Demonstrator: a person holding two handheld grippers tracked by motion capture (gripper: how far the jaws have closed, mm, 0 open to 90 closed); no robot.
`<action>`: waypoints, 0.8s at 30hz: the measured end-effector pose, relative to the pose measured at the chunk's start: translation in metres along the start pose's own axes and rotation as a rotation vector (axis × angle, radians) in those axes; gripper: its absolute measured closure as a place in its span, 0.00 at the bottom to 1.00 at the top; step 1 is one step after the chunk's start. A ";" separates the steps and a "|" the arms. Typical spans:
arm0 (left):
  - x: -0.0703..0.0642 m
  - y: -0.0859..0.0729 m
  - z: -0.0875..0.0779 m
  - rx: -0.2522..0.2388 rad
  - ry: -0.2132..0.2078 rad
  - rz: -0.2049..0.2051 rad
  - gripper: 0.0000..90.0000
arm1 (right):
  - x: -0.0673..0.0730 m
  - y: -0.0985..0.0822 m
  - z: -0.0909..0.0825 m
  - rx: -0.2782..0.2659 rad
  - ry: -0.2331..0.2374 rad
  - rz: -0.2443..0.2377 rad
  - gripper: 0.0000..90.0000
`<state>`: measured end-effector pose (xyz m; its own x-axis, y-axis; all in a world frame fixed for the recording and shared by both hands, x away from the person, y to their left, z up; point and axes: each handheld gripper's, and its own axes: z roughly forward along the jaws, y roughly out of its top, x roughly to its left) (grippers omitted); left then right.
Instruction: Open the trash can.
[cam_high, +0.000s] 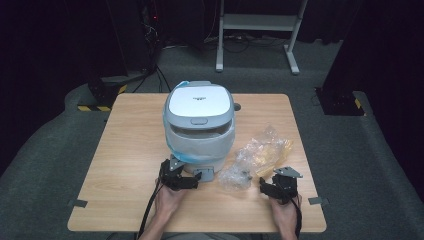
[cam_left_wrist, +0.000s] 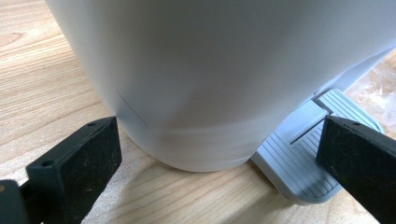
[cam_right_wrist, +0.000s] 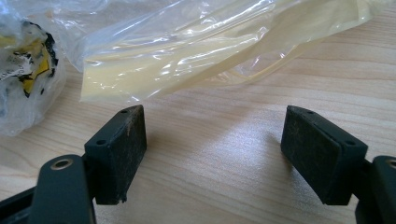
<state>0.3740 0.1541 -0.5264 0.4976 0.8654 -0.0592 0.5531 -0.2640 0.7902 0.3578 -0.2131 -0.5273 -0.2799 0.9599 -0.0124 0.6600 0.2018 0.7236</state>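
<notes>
Light wooden table (cam_high: 130, 150) is seen from above, carrying a white and grey plastic pedal bin (cam_high: 200, 125) with a rounded body, a pale lid and a blue liner edge showing under the lid at its left. The bin stands upright near the middle of the table, with its grey ribbed foot pedal (cam_high: 204, 173) pointing toward the person's edge.

The left gripper (cam_high: 179, 176) is held in the person's left hand (cam_high: 167, 200) just in front of the bin's base, beside the pedal. In the left gripper view its jaws are seen spread wide apart with nothing clamped; the bin's curved white wall (cam_left_wrist: 201, 79) is seen between and beyond them, and the ribbed pedal (cam_left_wrist: 299, 163) lies by the right-hand jaw. Whether that jaw touches the pedal cannot be told.

To the right of the bin a heap of crumpled clear and yellowish plastic bags (cam_high: 257, 155) is laid on the wood. The right gripper (cam_high: 280, 187), held in the right hand (cam_high: 285, 215), is placed near the heap's front edge. In the right gripper view its jaws are likewise parted over bare tabletop, and a yellowish transparent plastic bag (cam_right_wrist: 219, 51) is seen just ahead of them, untouched.
</notes>
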 end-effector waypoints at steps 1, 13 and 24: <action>0.000 0.000 0.000 0.001 0.002 0.001 0.00 | 0.000 0.000 0.000 0.001 0.002 0.000 0.25; -0.002 0.001 0.003 0.042 0.019 0.012 0.00 | 0.000 0.001 0.001 0.001 0.015 -0.013 0.25; -0.001 0.002 0.007 0.072 0.011 -0.006 0.00 | -0.001 0.000 0.000 0.002 0.024 -0.019 0.25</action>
<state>0.3793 0.1497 -0.5286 0.4874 0.8713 -0.0570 0.6031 -0.2887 0.7436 0.3583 -0.2135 -0.5270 -0.3091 0.9510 -0.0094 0.6560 0.2204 0.7219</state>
